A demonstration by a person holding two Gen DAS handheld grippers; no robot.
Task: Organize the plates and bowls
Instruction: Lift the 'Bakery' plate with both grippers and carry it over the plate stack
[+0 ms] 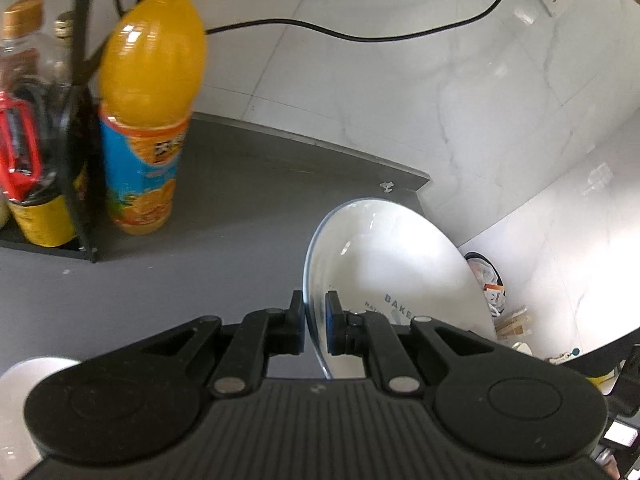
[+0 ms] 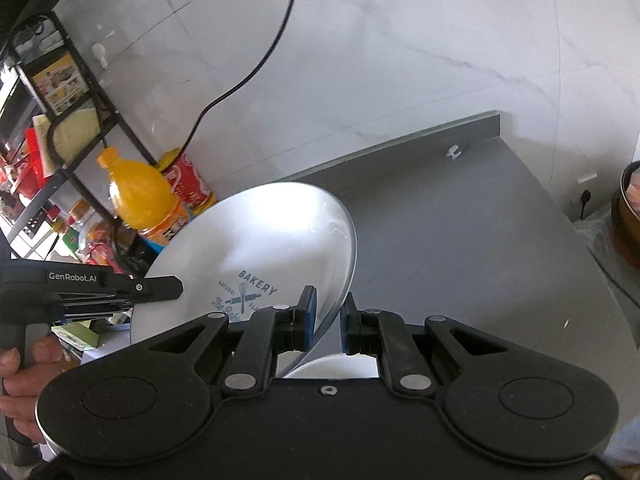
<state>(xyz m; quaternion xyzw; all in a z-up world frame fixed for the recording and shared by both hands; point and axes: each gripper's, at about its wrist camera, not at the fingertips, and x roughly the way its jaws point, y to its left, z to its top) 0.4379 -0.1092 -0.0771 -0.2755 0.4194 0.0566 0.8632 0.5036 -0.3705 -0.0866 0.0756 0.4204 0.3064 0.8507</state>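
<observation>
the left gripper (image 1: pixel 315 322) is clamped on the rim of a white plate (image 1: pixel 400 276), one finger pad on each face of the rim at the plate's near left edge. the right gripper (image 2: pixel 330 318) pinches the same plate (image 2: pixel 256 248) at its near right edge, its blue-padded finger inside the well and the other finger behind the rim. the plate is held between the two tools, clear of the grey countertop (image 1: pixel 224 216), tilted steeply with its face turned up toward both cameras. blue bakery lettering (image 2: pixel 256 286) sits in the well, reading upright from the right wrist view, so the plate's bottom edge is toward the grippers and its top edge leans away toward the wall. being round, it has no long axis.

in the right wrist view a person's hand (image 2: pixel 20 384) grips the handle of the left tool, whose black body is marked genrobot.ai. below the right gripper, part of a second white dish (image 2: pixel 336 366) shows under the held plate; whether it is a plate or bowl cannot be told. a white rounded item (image 1: pixel 20 404) also appears at the lower left of the left wrist view.

farther back, an orange juice bottle (image 1: pixel 152 92) stands upright on the countertop just beside a black wire rack (image 1: pixel 80 120) holding other bottles. a black cable (image 1: pixel 360 36) hangs across the marble-look wall (image 1: pixel 440 100) behind.
</observation>
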